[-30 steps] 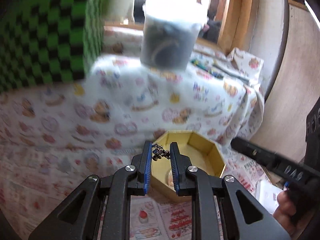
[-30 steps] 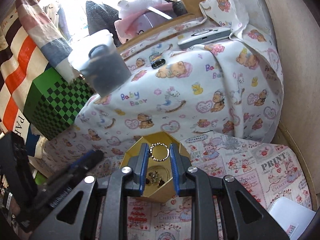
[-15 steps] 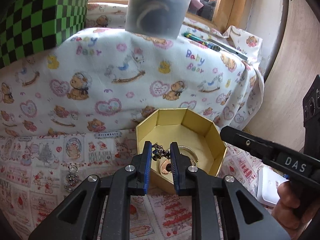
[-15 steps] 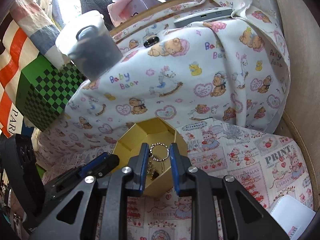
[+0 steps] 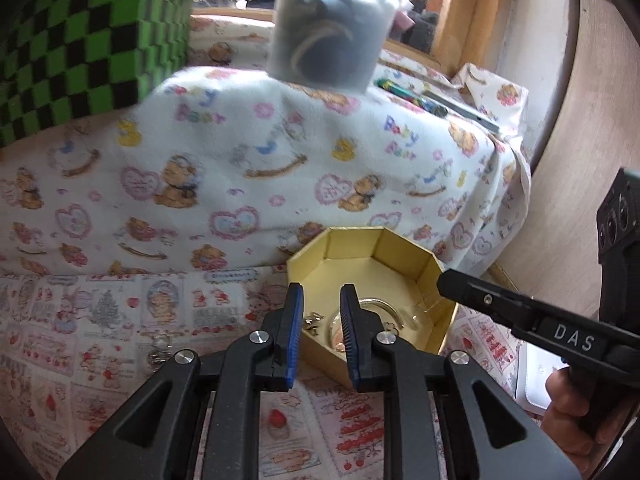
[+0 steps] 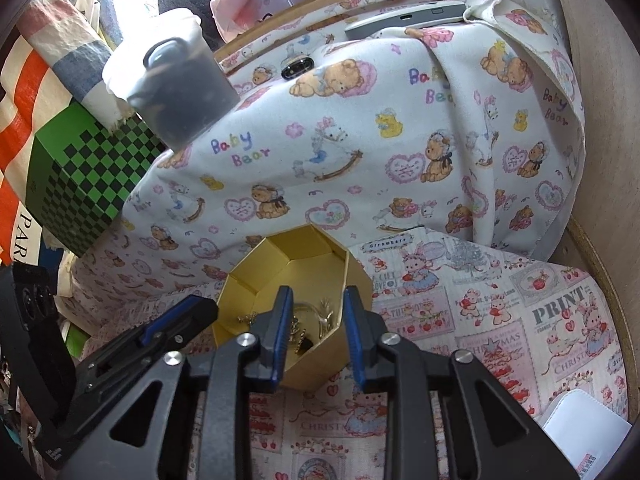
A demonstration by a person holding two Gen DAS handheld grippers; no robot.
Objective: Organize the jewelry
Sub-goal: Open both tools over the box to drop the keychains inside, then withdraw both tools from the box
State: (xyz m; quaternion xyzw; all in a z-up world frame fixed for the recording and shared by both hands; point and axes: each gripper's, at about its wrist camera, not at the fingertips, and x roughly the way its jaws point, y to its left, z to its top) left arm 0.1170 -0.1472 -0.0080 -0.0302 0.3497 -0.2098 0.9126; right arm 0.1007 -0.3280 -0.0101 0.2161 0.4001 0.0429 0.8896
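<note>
A gold octagonal box (image 5: 430, 270) stands on the printed cloth; it also shows in the right wrist view (image 6: 256, 256). Several jewelry pieces lie inside it: a ring-shaped piece (image 5: 380, 304), a small chain (image 5: 312, 318) and dark charms (image 6: 300, 340). My left gripper (image 5: 320, 296) is open and empty over the box's near left rim. My right gripper (image 6: 314, 300) is open and empty over the box's near right rim. One more small jewelry piece (image 5: 158, 346) lies on the cloth left of the box.
A teddy-bear cloth (image 6: 360, 140) covers a raised block behind the box, with a translucent tub (image 5: 328, 36) of dark items on it. A green checkered box (image 6: 80, 184) stands at the left. A white card (image 6: 588, 436) lies at the front right.
Both grippers have opened. The dark chain has dropped from the left jaws and the beaded ring from the right jaws, both into the gold box.
</note>
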